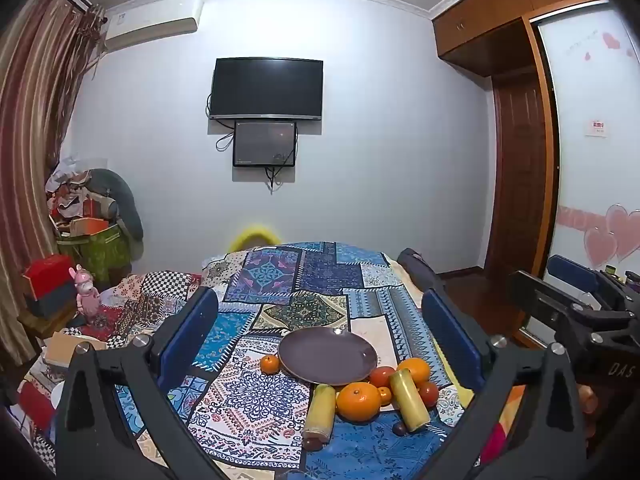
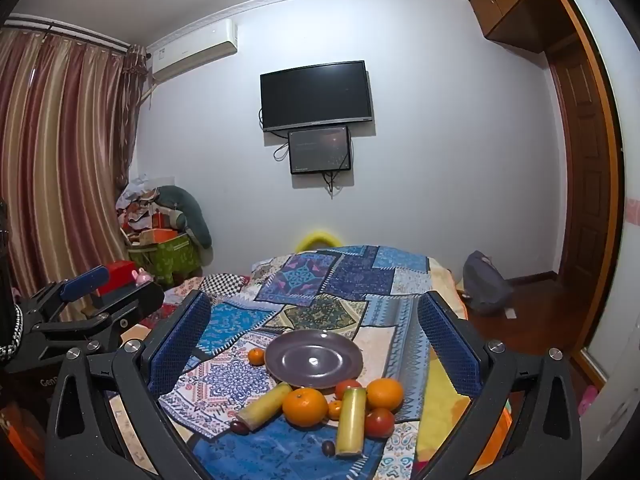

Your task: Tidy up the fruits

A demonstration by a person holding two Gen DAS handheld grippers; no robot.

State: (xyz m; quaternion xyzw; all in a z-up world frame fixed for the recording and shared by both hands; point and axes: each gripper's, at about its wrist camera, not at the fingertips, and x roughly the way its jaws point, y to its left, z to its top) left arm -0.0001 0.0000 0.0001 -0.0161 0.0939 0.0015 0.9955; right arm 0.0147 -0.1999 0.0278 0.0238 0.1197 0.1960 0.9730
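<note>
Patchwork cloth (image 1: 316,280) in blues and creams covers the bed that fills the middle of both views, with a pale wall behind it carrying a dark television (image 1: 266,88) in the upper centre and a smaller screen (image 1: 265,143) just below. Striped curtains (image 2: 60,152) hang along the left edge.

On the cloth, in the lower centre, lies a purple plate (image 1: 327,355) with nothing on it. The fruit sits just below and beside it: a small tangerine (image 1: 269,363) touching the plate's left rim, a large orange (image 1: 358,401) in front, a second orange (image 1: 414,370) to the right, two red tomatoes (image 2: 379,423), and two yellow-green sugarcane sections (image 2: 351,420) lying among them. Two small dark fruits (image 2: 239,427) rest near the cane ends.

The left gripper (image 1: 320,332) frames the lower part of its view with jaws spread wide and nothing between them. The right gripper (image 2: 314,330) likewise has its jaws wide apart and empty; it also shows at the right edge of the left view.
</note>
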